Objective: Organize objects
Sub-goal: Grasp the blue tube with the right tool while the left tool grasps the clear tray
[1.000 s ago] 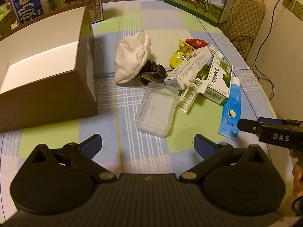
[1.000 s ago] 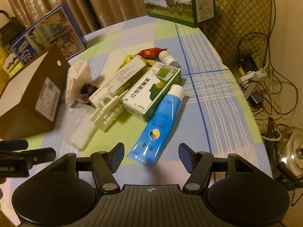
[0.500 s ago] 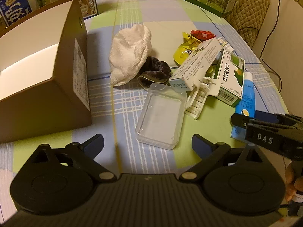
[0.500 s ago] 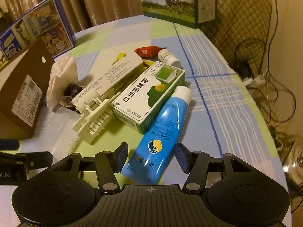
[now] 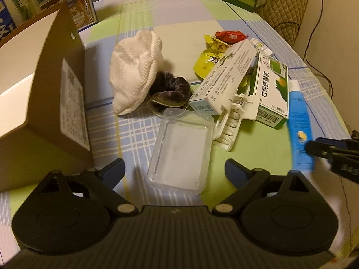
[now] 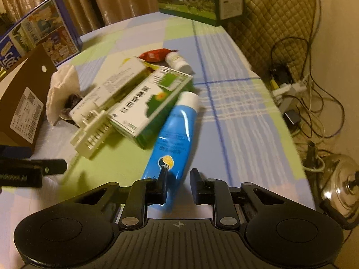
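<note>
My left gripper [image 5: 175, 164] is open, low over the table, with the near end of a clear plastic case [image 5: 181, 139] between its fingertips. Beyond it lie a white cloth [image 5: 134, 71], a dark scrunchie [image 5: 170, 89], a long white carton [image 5: 224, 76], a green-and-white carton [image 5: 271, 87] and a white hair clip [image 5: 231, 121]. My right gripper [image 6: 178, 179] has its fingers drawn in on the tail of the blue tube [image 6: 175, 132], which lies beside the green carton [image 6: 152, 103]. In the left wrist view the right gripper [image 5: 318, 146] sits over the blue tube [image 5: 298, 112].
An open brown cardboard box [image 5: 56, 94] stands at the left. A yellow packet [image 5: 208, 60], a red packet [image 5: 228, 35] and a small white bottle [image 6: 179, 61] lie behind the cartons. Milk cartons line the far edge. A padded chair [image 6: 276, 18], cables and a metal pot [image 6: 338, 186] are off the table's right side.
My right gripper moved forward and its fingers drew in around the tube's tail. My left gripper advanced toward the clear case, staying open.
</note>
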A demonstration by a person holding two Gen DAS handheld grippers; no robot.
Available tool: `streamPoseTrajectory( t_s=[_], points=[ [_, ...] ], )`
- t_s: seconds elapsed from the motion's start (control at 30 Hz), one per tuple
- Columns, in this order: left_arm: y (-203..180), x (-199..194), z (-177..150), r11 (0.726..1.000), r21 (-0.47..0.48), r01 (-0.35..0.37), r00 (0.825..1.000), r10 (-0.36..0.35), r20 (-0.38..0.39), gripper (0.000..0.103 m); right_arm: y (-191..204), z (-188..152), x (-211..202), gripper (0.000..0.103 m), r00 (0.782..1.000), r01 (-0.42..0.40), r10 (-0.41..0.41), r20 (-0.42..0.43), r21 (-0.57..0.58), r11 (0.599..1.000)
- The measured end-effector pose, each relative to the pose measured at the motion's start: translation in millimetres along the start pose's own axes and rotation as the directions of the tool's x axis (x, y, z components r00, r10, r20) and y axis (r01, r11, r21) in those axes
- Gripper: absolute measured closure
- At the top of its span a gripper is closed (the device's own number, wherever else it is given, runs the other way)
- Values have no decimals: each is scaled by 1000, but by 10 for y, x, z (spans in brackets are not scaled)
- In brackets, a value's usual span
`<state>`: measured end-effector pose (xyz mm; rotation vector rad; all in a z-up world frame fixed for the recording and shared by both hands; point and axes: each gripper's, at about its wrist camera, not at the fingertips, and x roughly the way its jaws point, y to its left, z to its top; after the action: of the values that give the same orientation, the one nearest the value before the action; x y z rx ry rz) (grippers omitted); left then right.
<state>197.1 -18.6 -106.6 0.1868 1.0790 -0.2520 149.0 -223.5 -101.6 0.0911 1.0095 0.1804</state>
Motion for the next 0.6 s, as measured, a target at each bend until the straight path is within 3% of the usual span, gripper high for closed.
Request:
streamPoseTrajectory(
  t_s=[0.3, 0.37, 0.43, 0.6],
  points=[
    [-37, 118, 91, 999, 33, -6, 1000, 5, 12, 29, -247, 0, -146, 85, 1000, 18, -18, -22, 22, 1000],
    [-29, 147, 102, 1000, 26, -2, 1000, 2, 10, 33, -221, 10, -204, 84, 1000, -2, 2, 25, -2, 1000],
    [-41, 178, 121, 1000, 24, -2, 1000, 2, 7, 34, -155, 61, -192, 75, 999, -10, 11, 38, -25, 1000],
    [-37, 235, 181, 1000, 19, 16, 1000, -16, 6, 50, -100, 179, -79, 46, 997, -36, 37, 62, -7, 999]
  ],
)
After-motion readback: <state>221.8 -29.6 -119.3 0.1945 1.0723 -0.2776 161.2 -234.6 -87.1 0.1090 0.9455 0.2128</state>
